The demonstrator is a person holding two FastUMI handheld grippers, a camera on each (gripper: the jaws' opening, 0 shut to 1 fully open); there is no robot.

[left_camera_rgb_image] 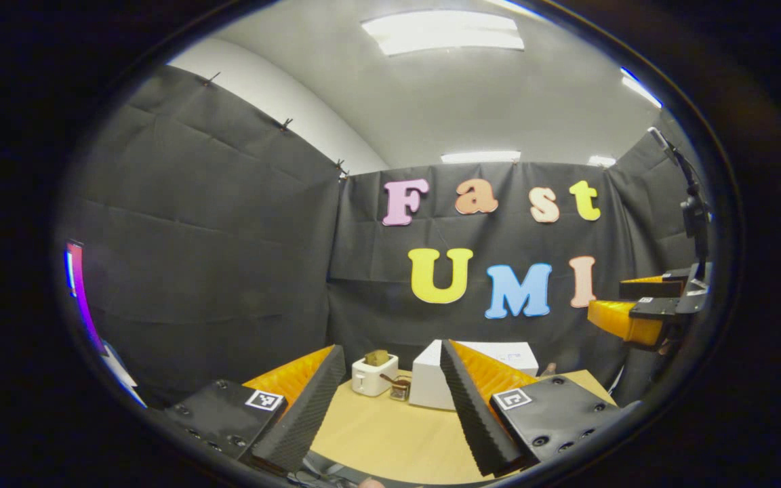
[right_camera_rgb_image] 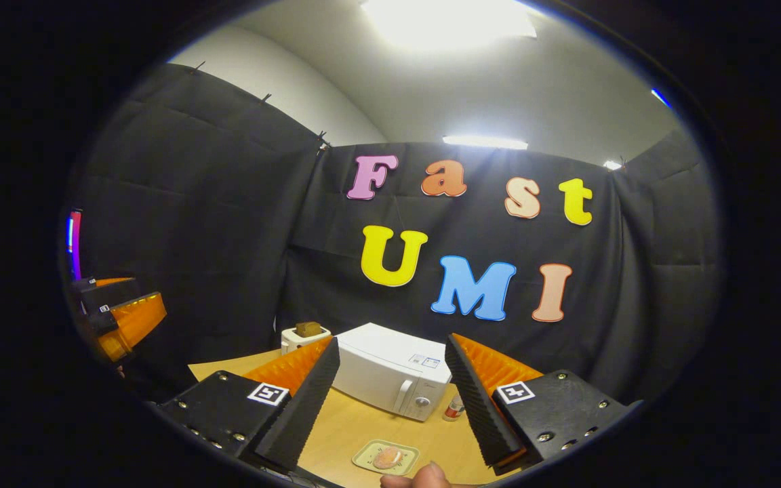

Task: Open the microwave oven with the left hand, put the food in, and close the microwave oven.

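Observation:
A white microwave oven (right_camera_rgb_image: 390, 378) stands on the wooden table (right_camera_rgb_image: 343, 427) with its door shut; in the left gripper view the microwave (left_camera_rgb_image: 431, 383) sits between my fingers, far off. A small tray (right_camera_rgb_image: 386, 457) holding a piece of food (right_camera_rgb_image: 388, 457) lies in front of it near the table's edge. My right gripper (right_camera_rgb_image: 390, 400) hovers open above the table, nothing between its fingers. My left gripper (left_camera_rgb_image: 390, 400) is open too and holds nothing. The left gripper (right_camera_rgb_image: 119, 318) also appears at the left of the right gripper view, and the right gripper (left_camera_rgb_image: 641, 308) at the right of the left gripper view.
A white toaster (left_camera_rgb_image: 374, 374) with bread in it stands left of the microwave, a small jar (left_camera_rgb_image: 399, 388) beside it. A small bottle (right_camera_rgb_image: 454, 408) stands at the microwave's right corner. A person's fingertip (right_camera_rgb_image: 424, 478) shows at the bottom edge.

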